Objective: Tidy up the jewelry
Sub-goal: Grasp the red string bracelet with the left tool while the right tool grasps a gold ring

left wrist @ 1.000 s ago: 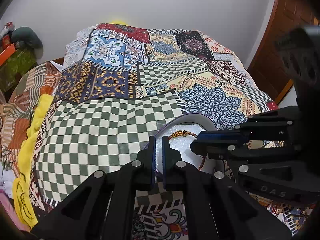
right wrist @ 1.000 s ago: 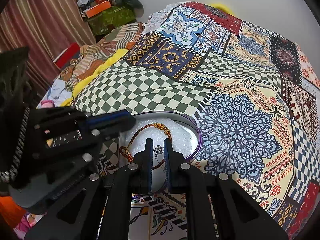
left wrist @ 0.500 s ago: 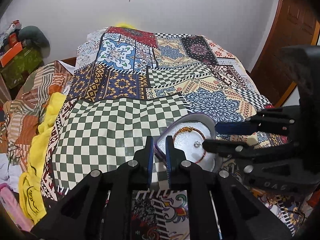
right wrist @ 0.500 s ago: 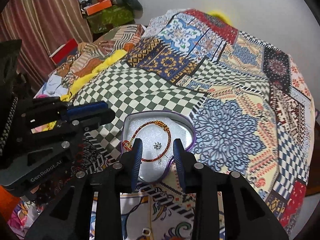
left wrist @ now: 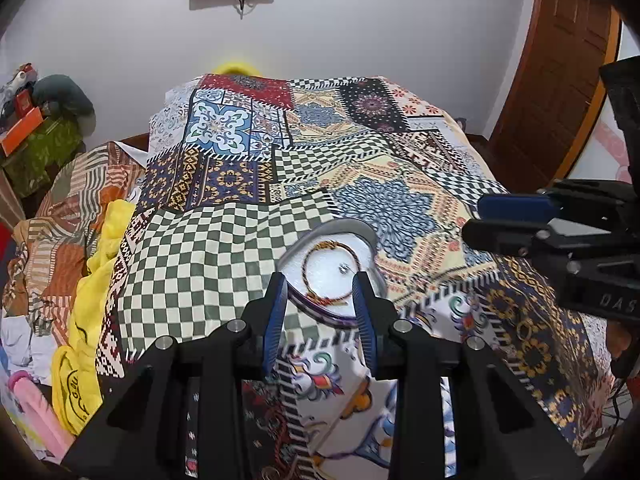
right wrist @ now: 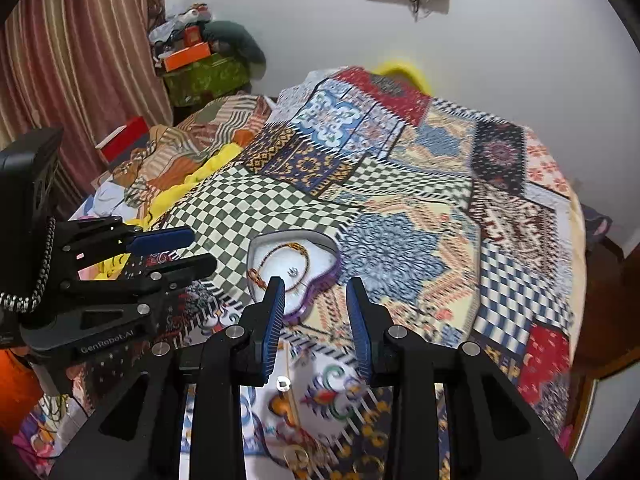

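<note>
Both the left tongs (left wrist: 320, 300) and right tongs (right wrist: 316, 304), jaws just opened and empty, hover above the heart-shaped box (left wrist: 368, 236) at frame centre holding 1 bracelet (left wrist: 310, 260) and 1 stud (left wrist: 343, 268), so the next move looks like fetching the ring (right wrist: 283, 383) at lower centre

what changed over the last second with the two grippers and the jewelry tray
Both grippers pulled up and back from the heart-shaped tray. The left gripper, shut at the tray's rim before, has just been opening, with nothing between its fingers. The right gripper let go of the small silver charm and is open. The beaded bracelet and charm stay in the tray on the bedspread.
</note>
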A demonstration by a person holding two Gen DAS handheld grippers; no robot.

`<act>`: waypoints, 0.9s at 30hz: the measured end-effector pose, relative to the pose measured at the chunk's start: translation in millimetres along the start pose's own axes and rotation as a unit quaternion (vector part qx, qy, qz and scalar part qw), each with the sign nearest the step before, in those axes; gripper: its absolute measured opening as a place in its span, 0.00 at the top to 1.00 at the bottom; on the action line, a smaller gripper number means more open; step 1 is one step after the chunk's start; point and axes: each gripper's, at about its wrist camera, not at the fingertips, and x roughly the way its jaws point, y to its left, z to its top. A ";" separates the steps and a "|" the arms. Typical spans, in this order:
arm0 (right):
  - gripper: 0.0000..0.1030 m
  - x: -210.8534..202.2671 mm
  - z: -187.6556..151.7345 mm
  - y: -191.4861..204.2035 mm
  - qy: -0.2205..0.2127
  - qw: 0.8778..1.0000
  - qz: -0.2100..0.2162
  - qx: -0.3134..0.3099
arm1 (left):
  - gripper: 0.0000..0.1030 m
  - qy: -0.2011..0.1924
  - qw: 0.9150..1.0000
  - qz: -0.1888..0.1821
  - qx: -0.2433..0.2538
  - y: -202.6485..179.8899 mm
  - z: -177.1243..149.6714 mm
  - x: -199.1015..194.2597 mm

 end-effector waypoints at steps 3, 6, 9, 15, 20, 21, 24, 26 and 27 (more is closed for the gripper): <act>0.72 -10.2 -7.0 -3.2 -0.006 1.000 -0.001 0.007 | 0.67 0.001 1.000 -0.005 0.001 -7.1 -4.2 -7.5; 0.72 -21.2 -17.1 -7.9 -0.012 1.000 -0.002 0.019 | 0.67 0.003 1.000 -0.006 0.004 -15.2 -9.1 -14.9; 0.72 -30.3 -26.9 -13.5 -0.017 1.000 -0.010 0.024 | 0.66 0.005 1.000 -0.008 0.006 -23.3 -13.4 -21.0; 0.72 -48.5 -48.7 -27.6 -0.024 0.999 -0.028 0.035 | 0.62 0.014 1.000 -0.017 0.010 -40.0 -25.1 -25.5; 0.70 -54.9 -69.4 -36.2 -0.022 0.998 -0.042 0.042 | 0.62 0.033 0.999 -0.030 0.009 -51.7 -39.2 -17.6; 0.69 -55.3 -73.7 -37.5 -0.022 0.998 -0.045 0.042 | 0.62 0.040 0.999 -0.034 0.008 -53.8 -42.8 -14.4; 0.62 -55.3 -86.7 -39.1 -0.019 0.998 -0.053 0.042 | 0.62 0.056 0.997 -0.045 0.007 -59.9 -52.0 -5.8; 0.62 -53.2 -95.9 -40.1 -0.015 0.998 -0.051 0.042 | 0.62 0.064 0.997 -0.051 0.008 -64.1 -57.9 -1.3; 0.62 -52.7 -100.1 -39.5 -0.013 0.998 -0.051 0.042 | 0.62 0.068 0.996 -0.053 0.010 -66.4 -60.9 0.9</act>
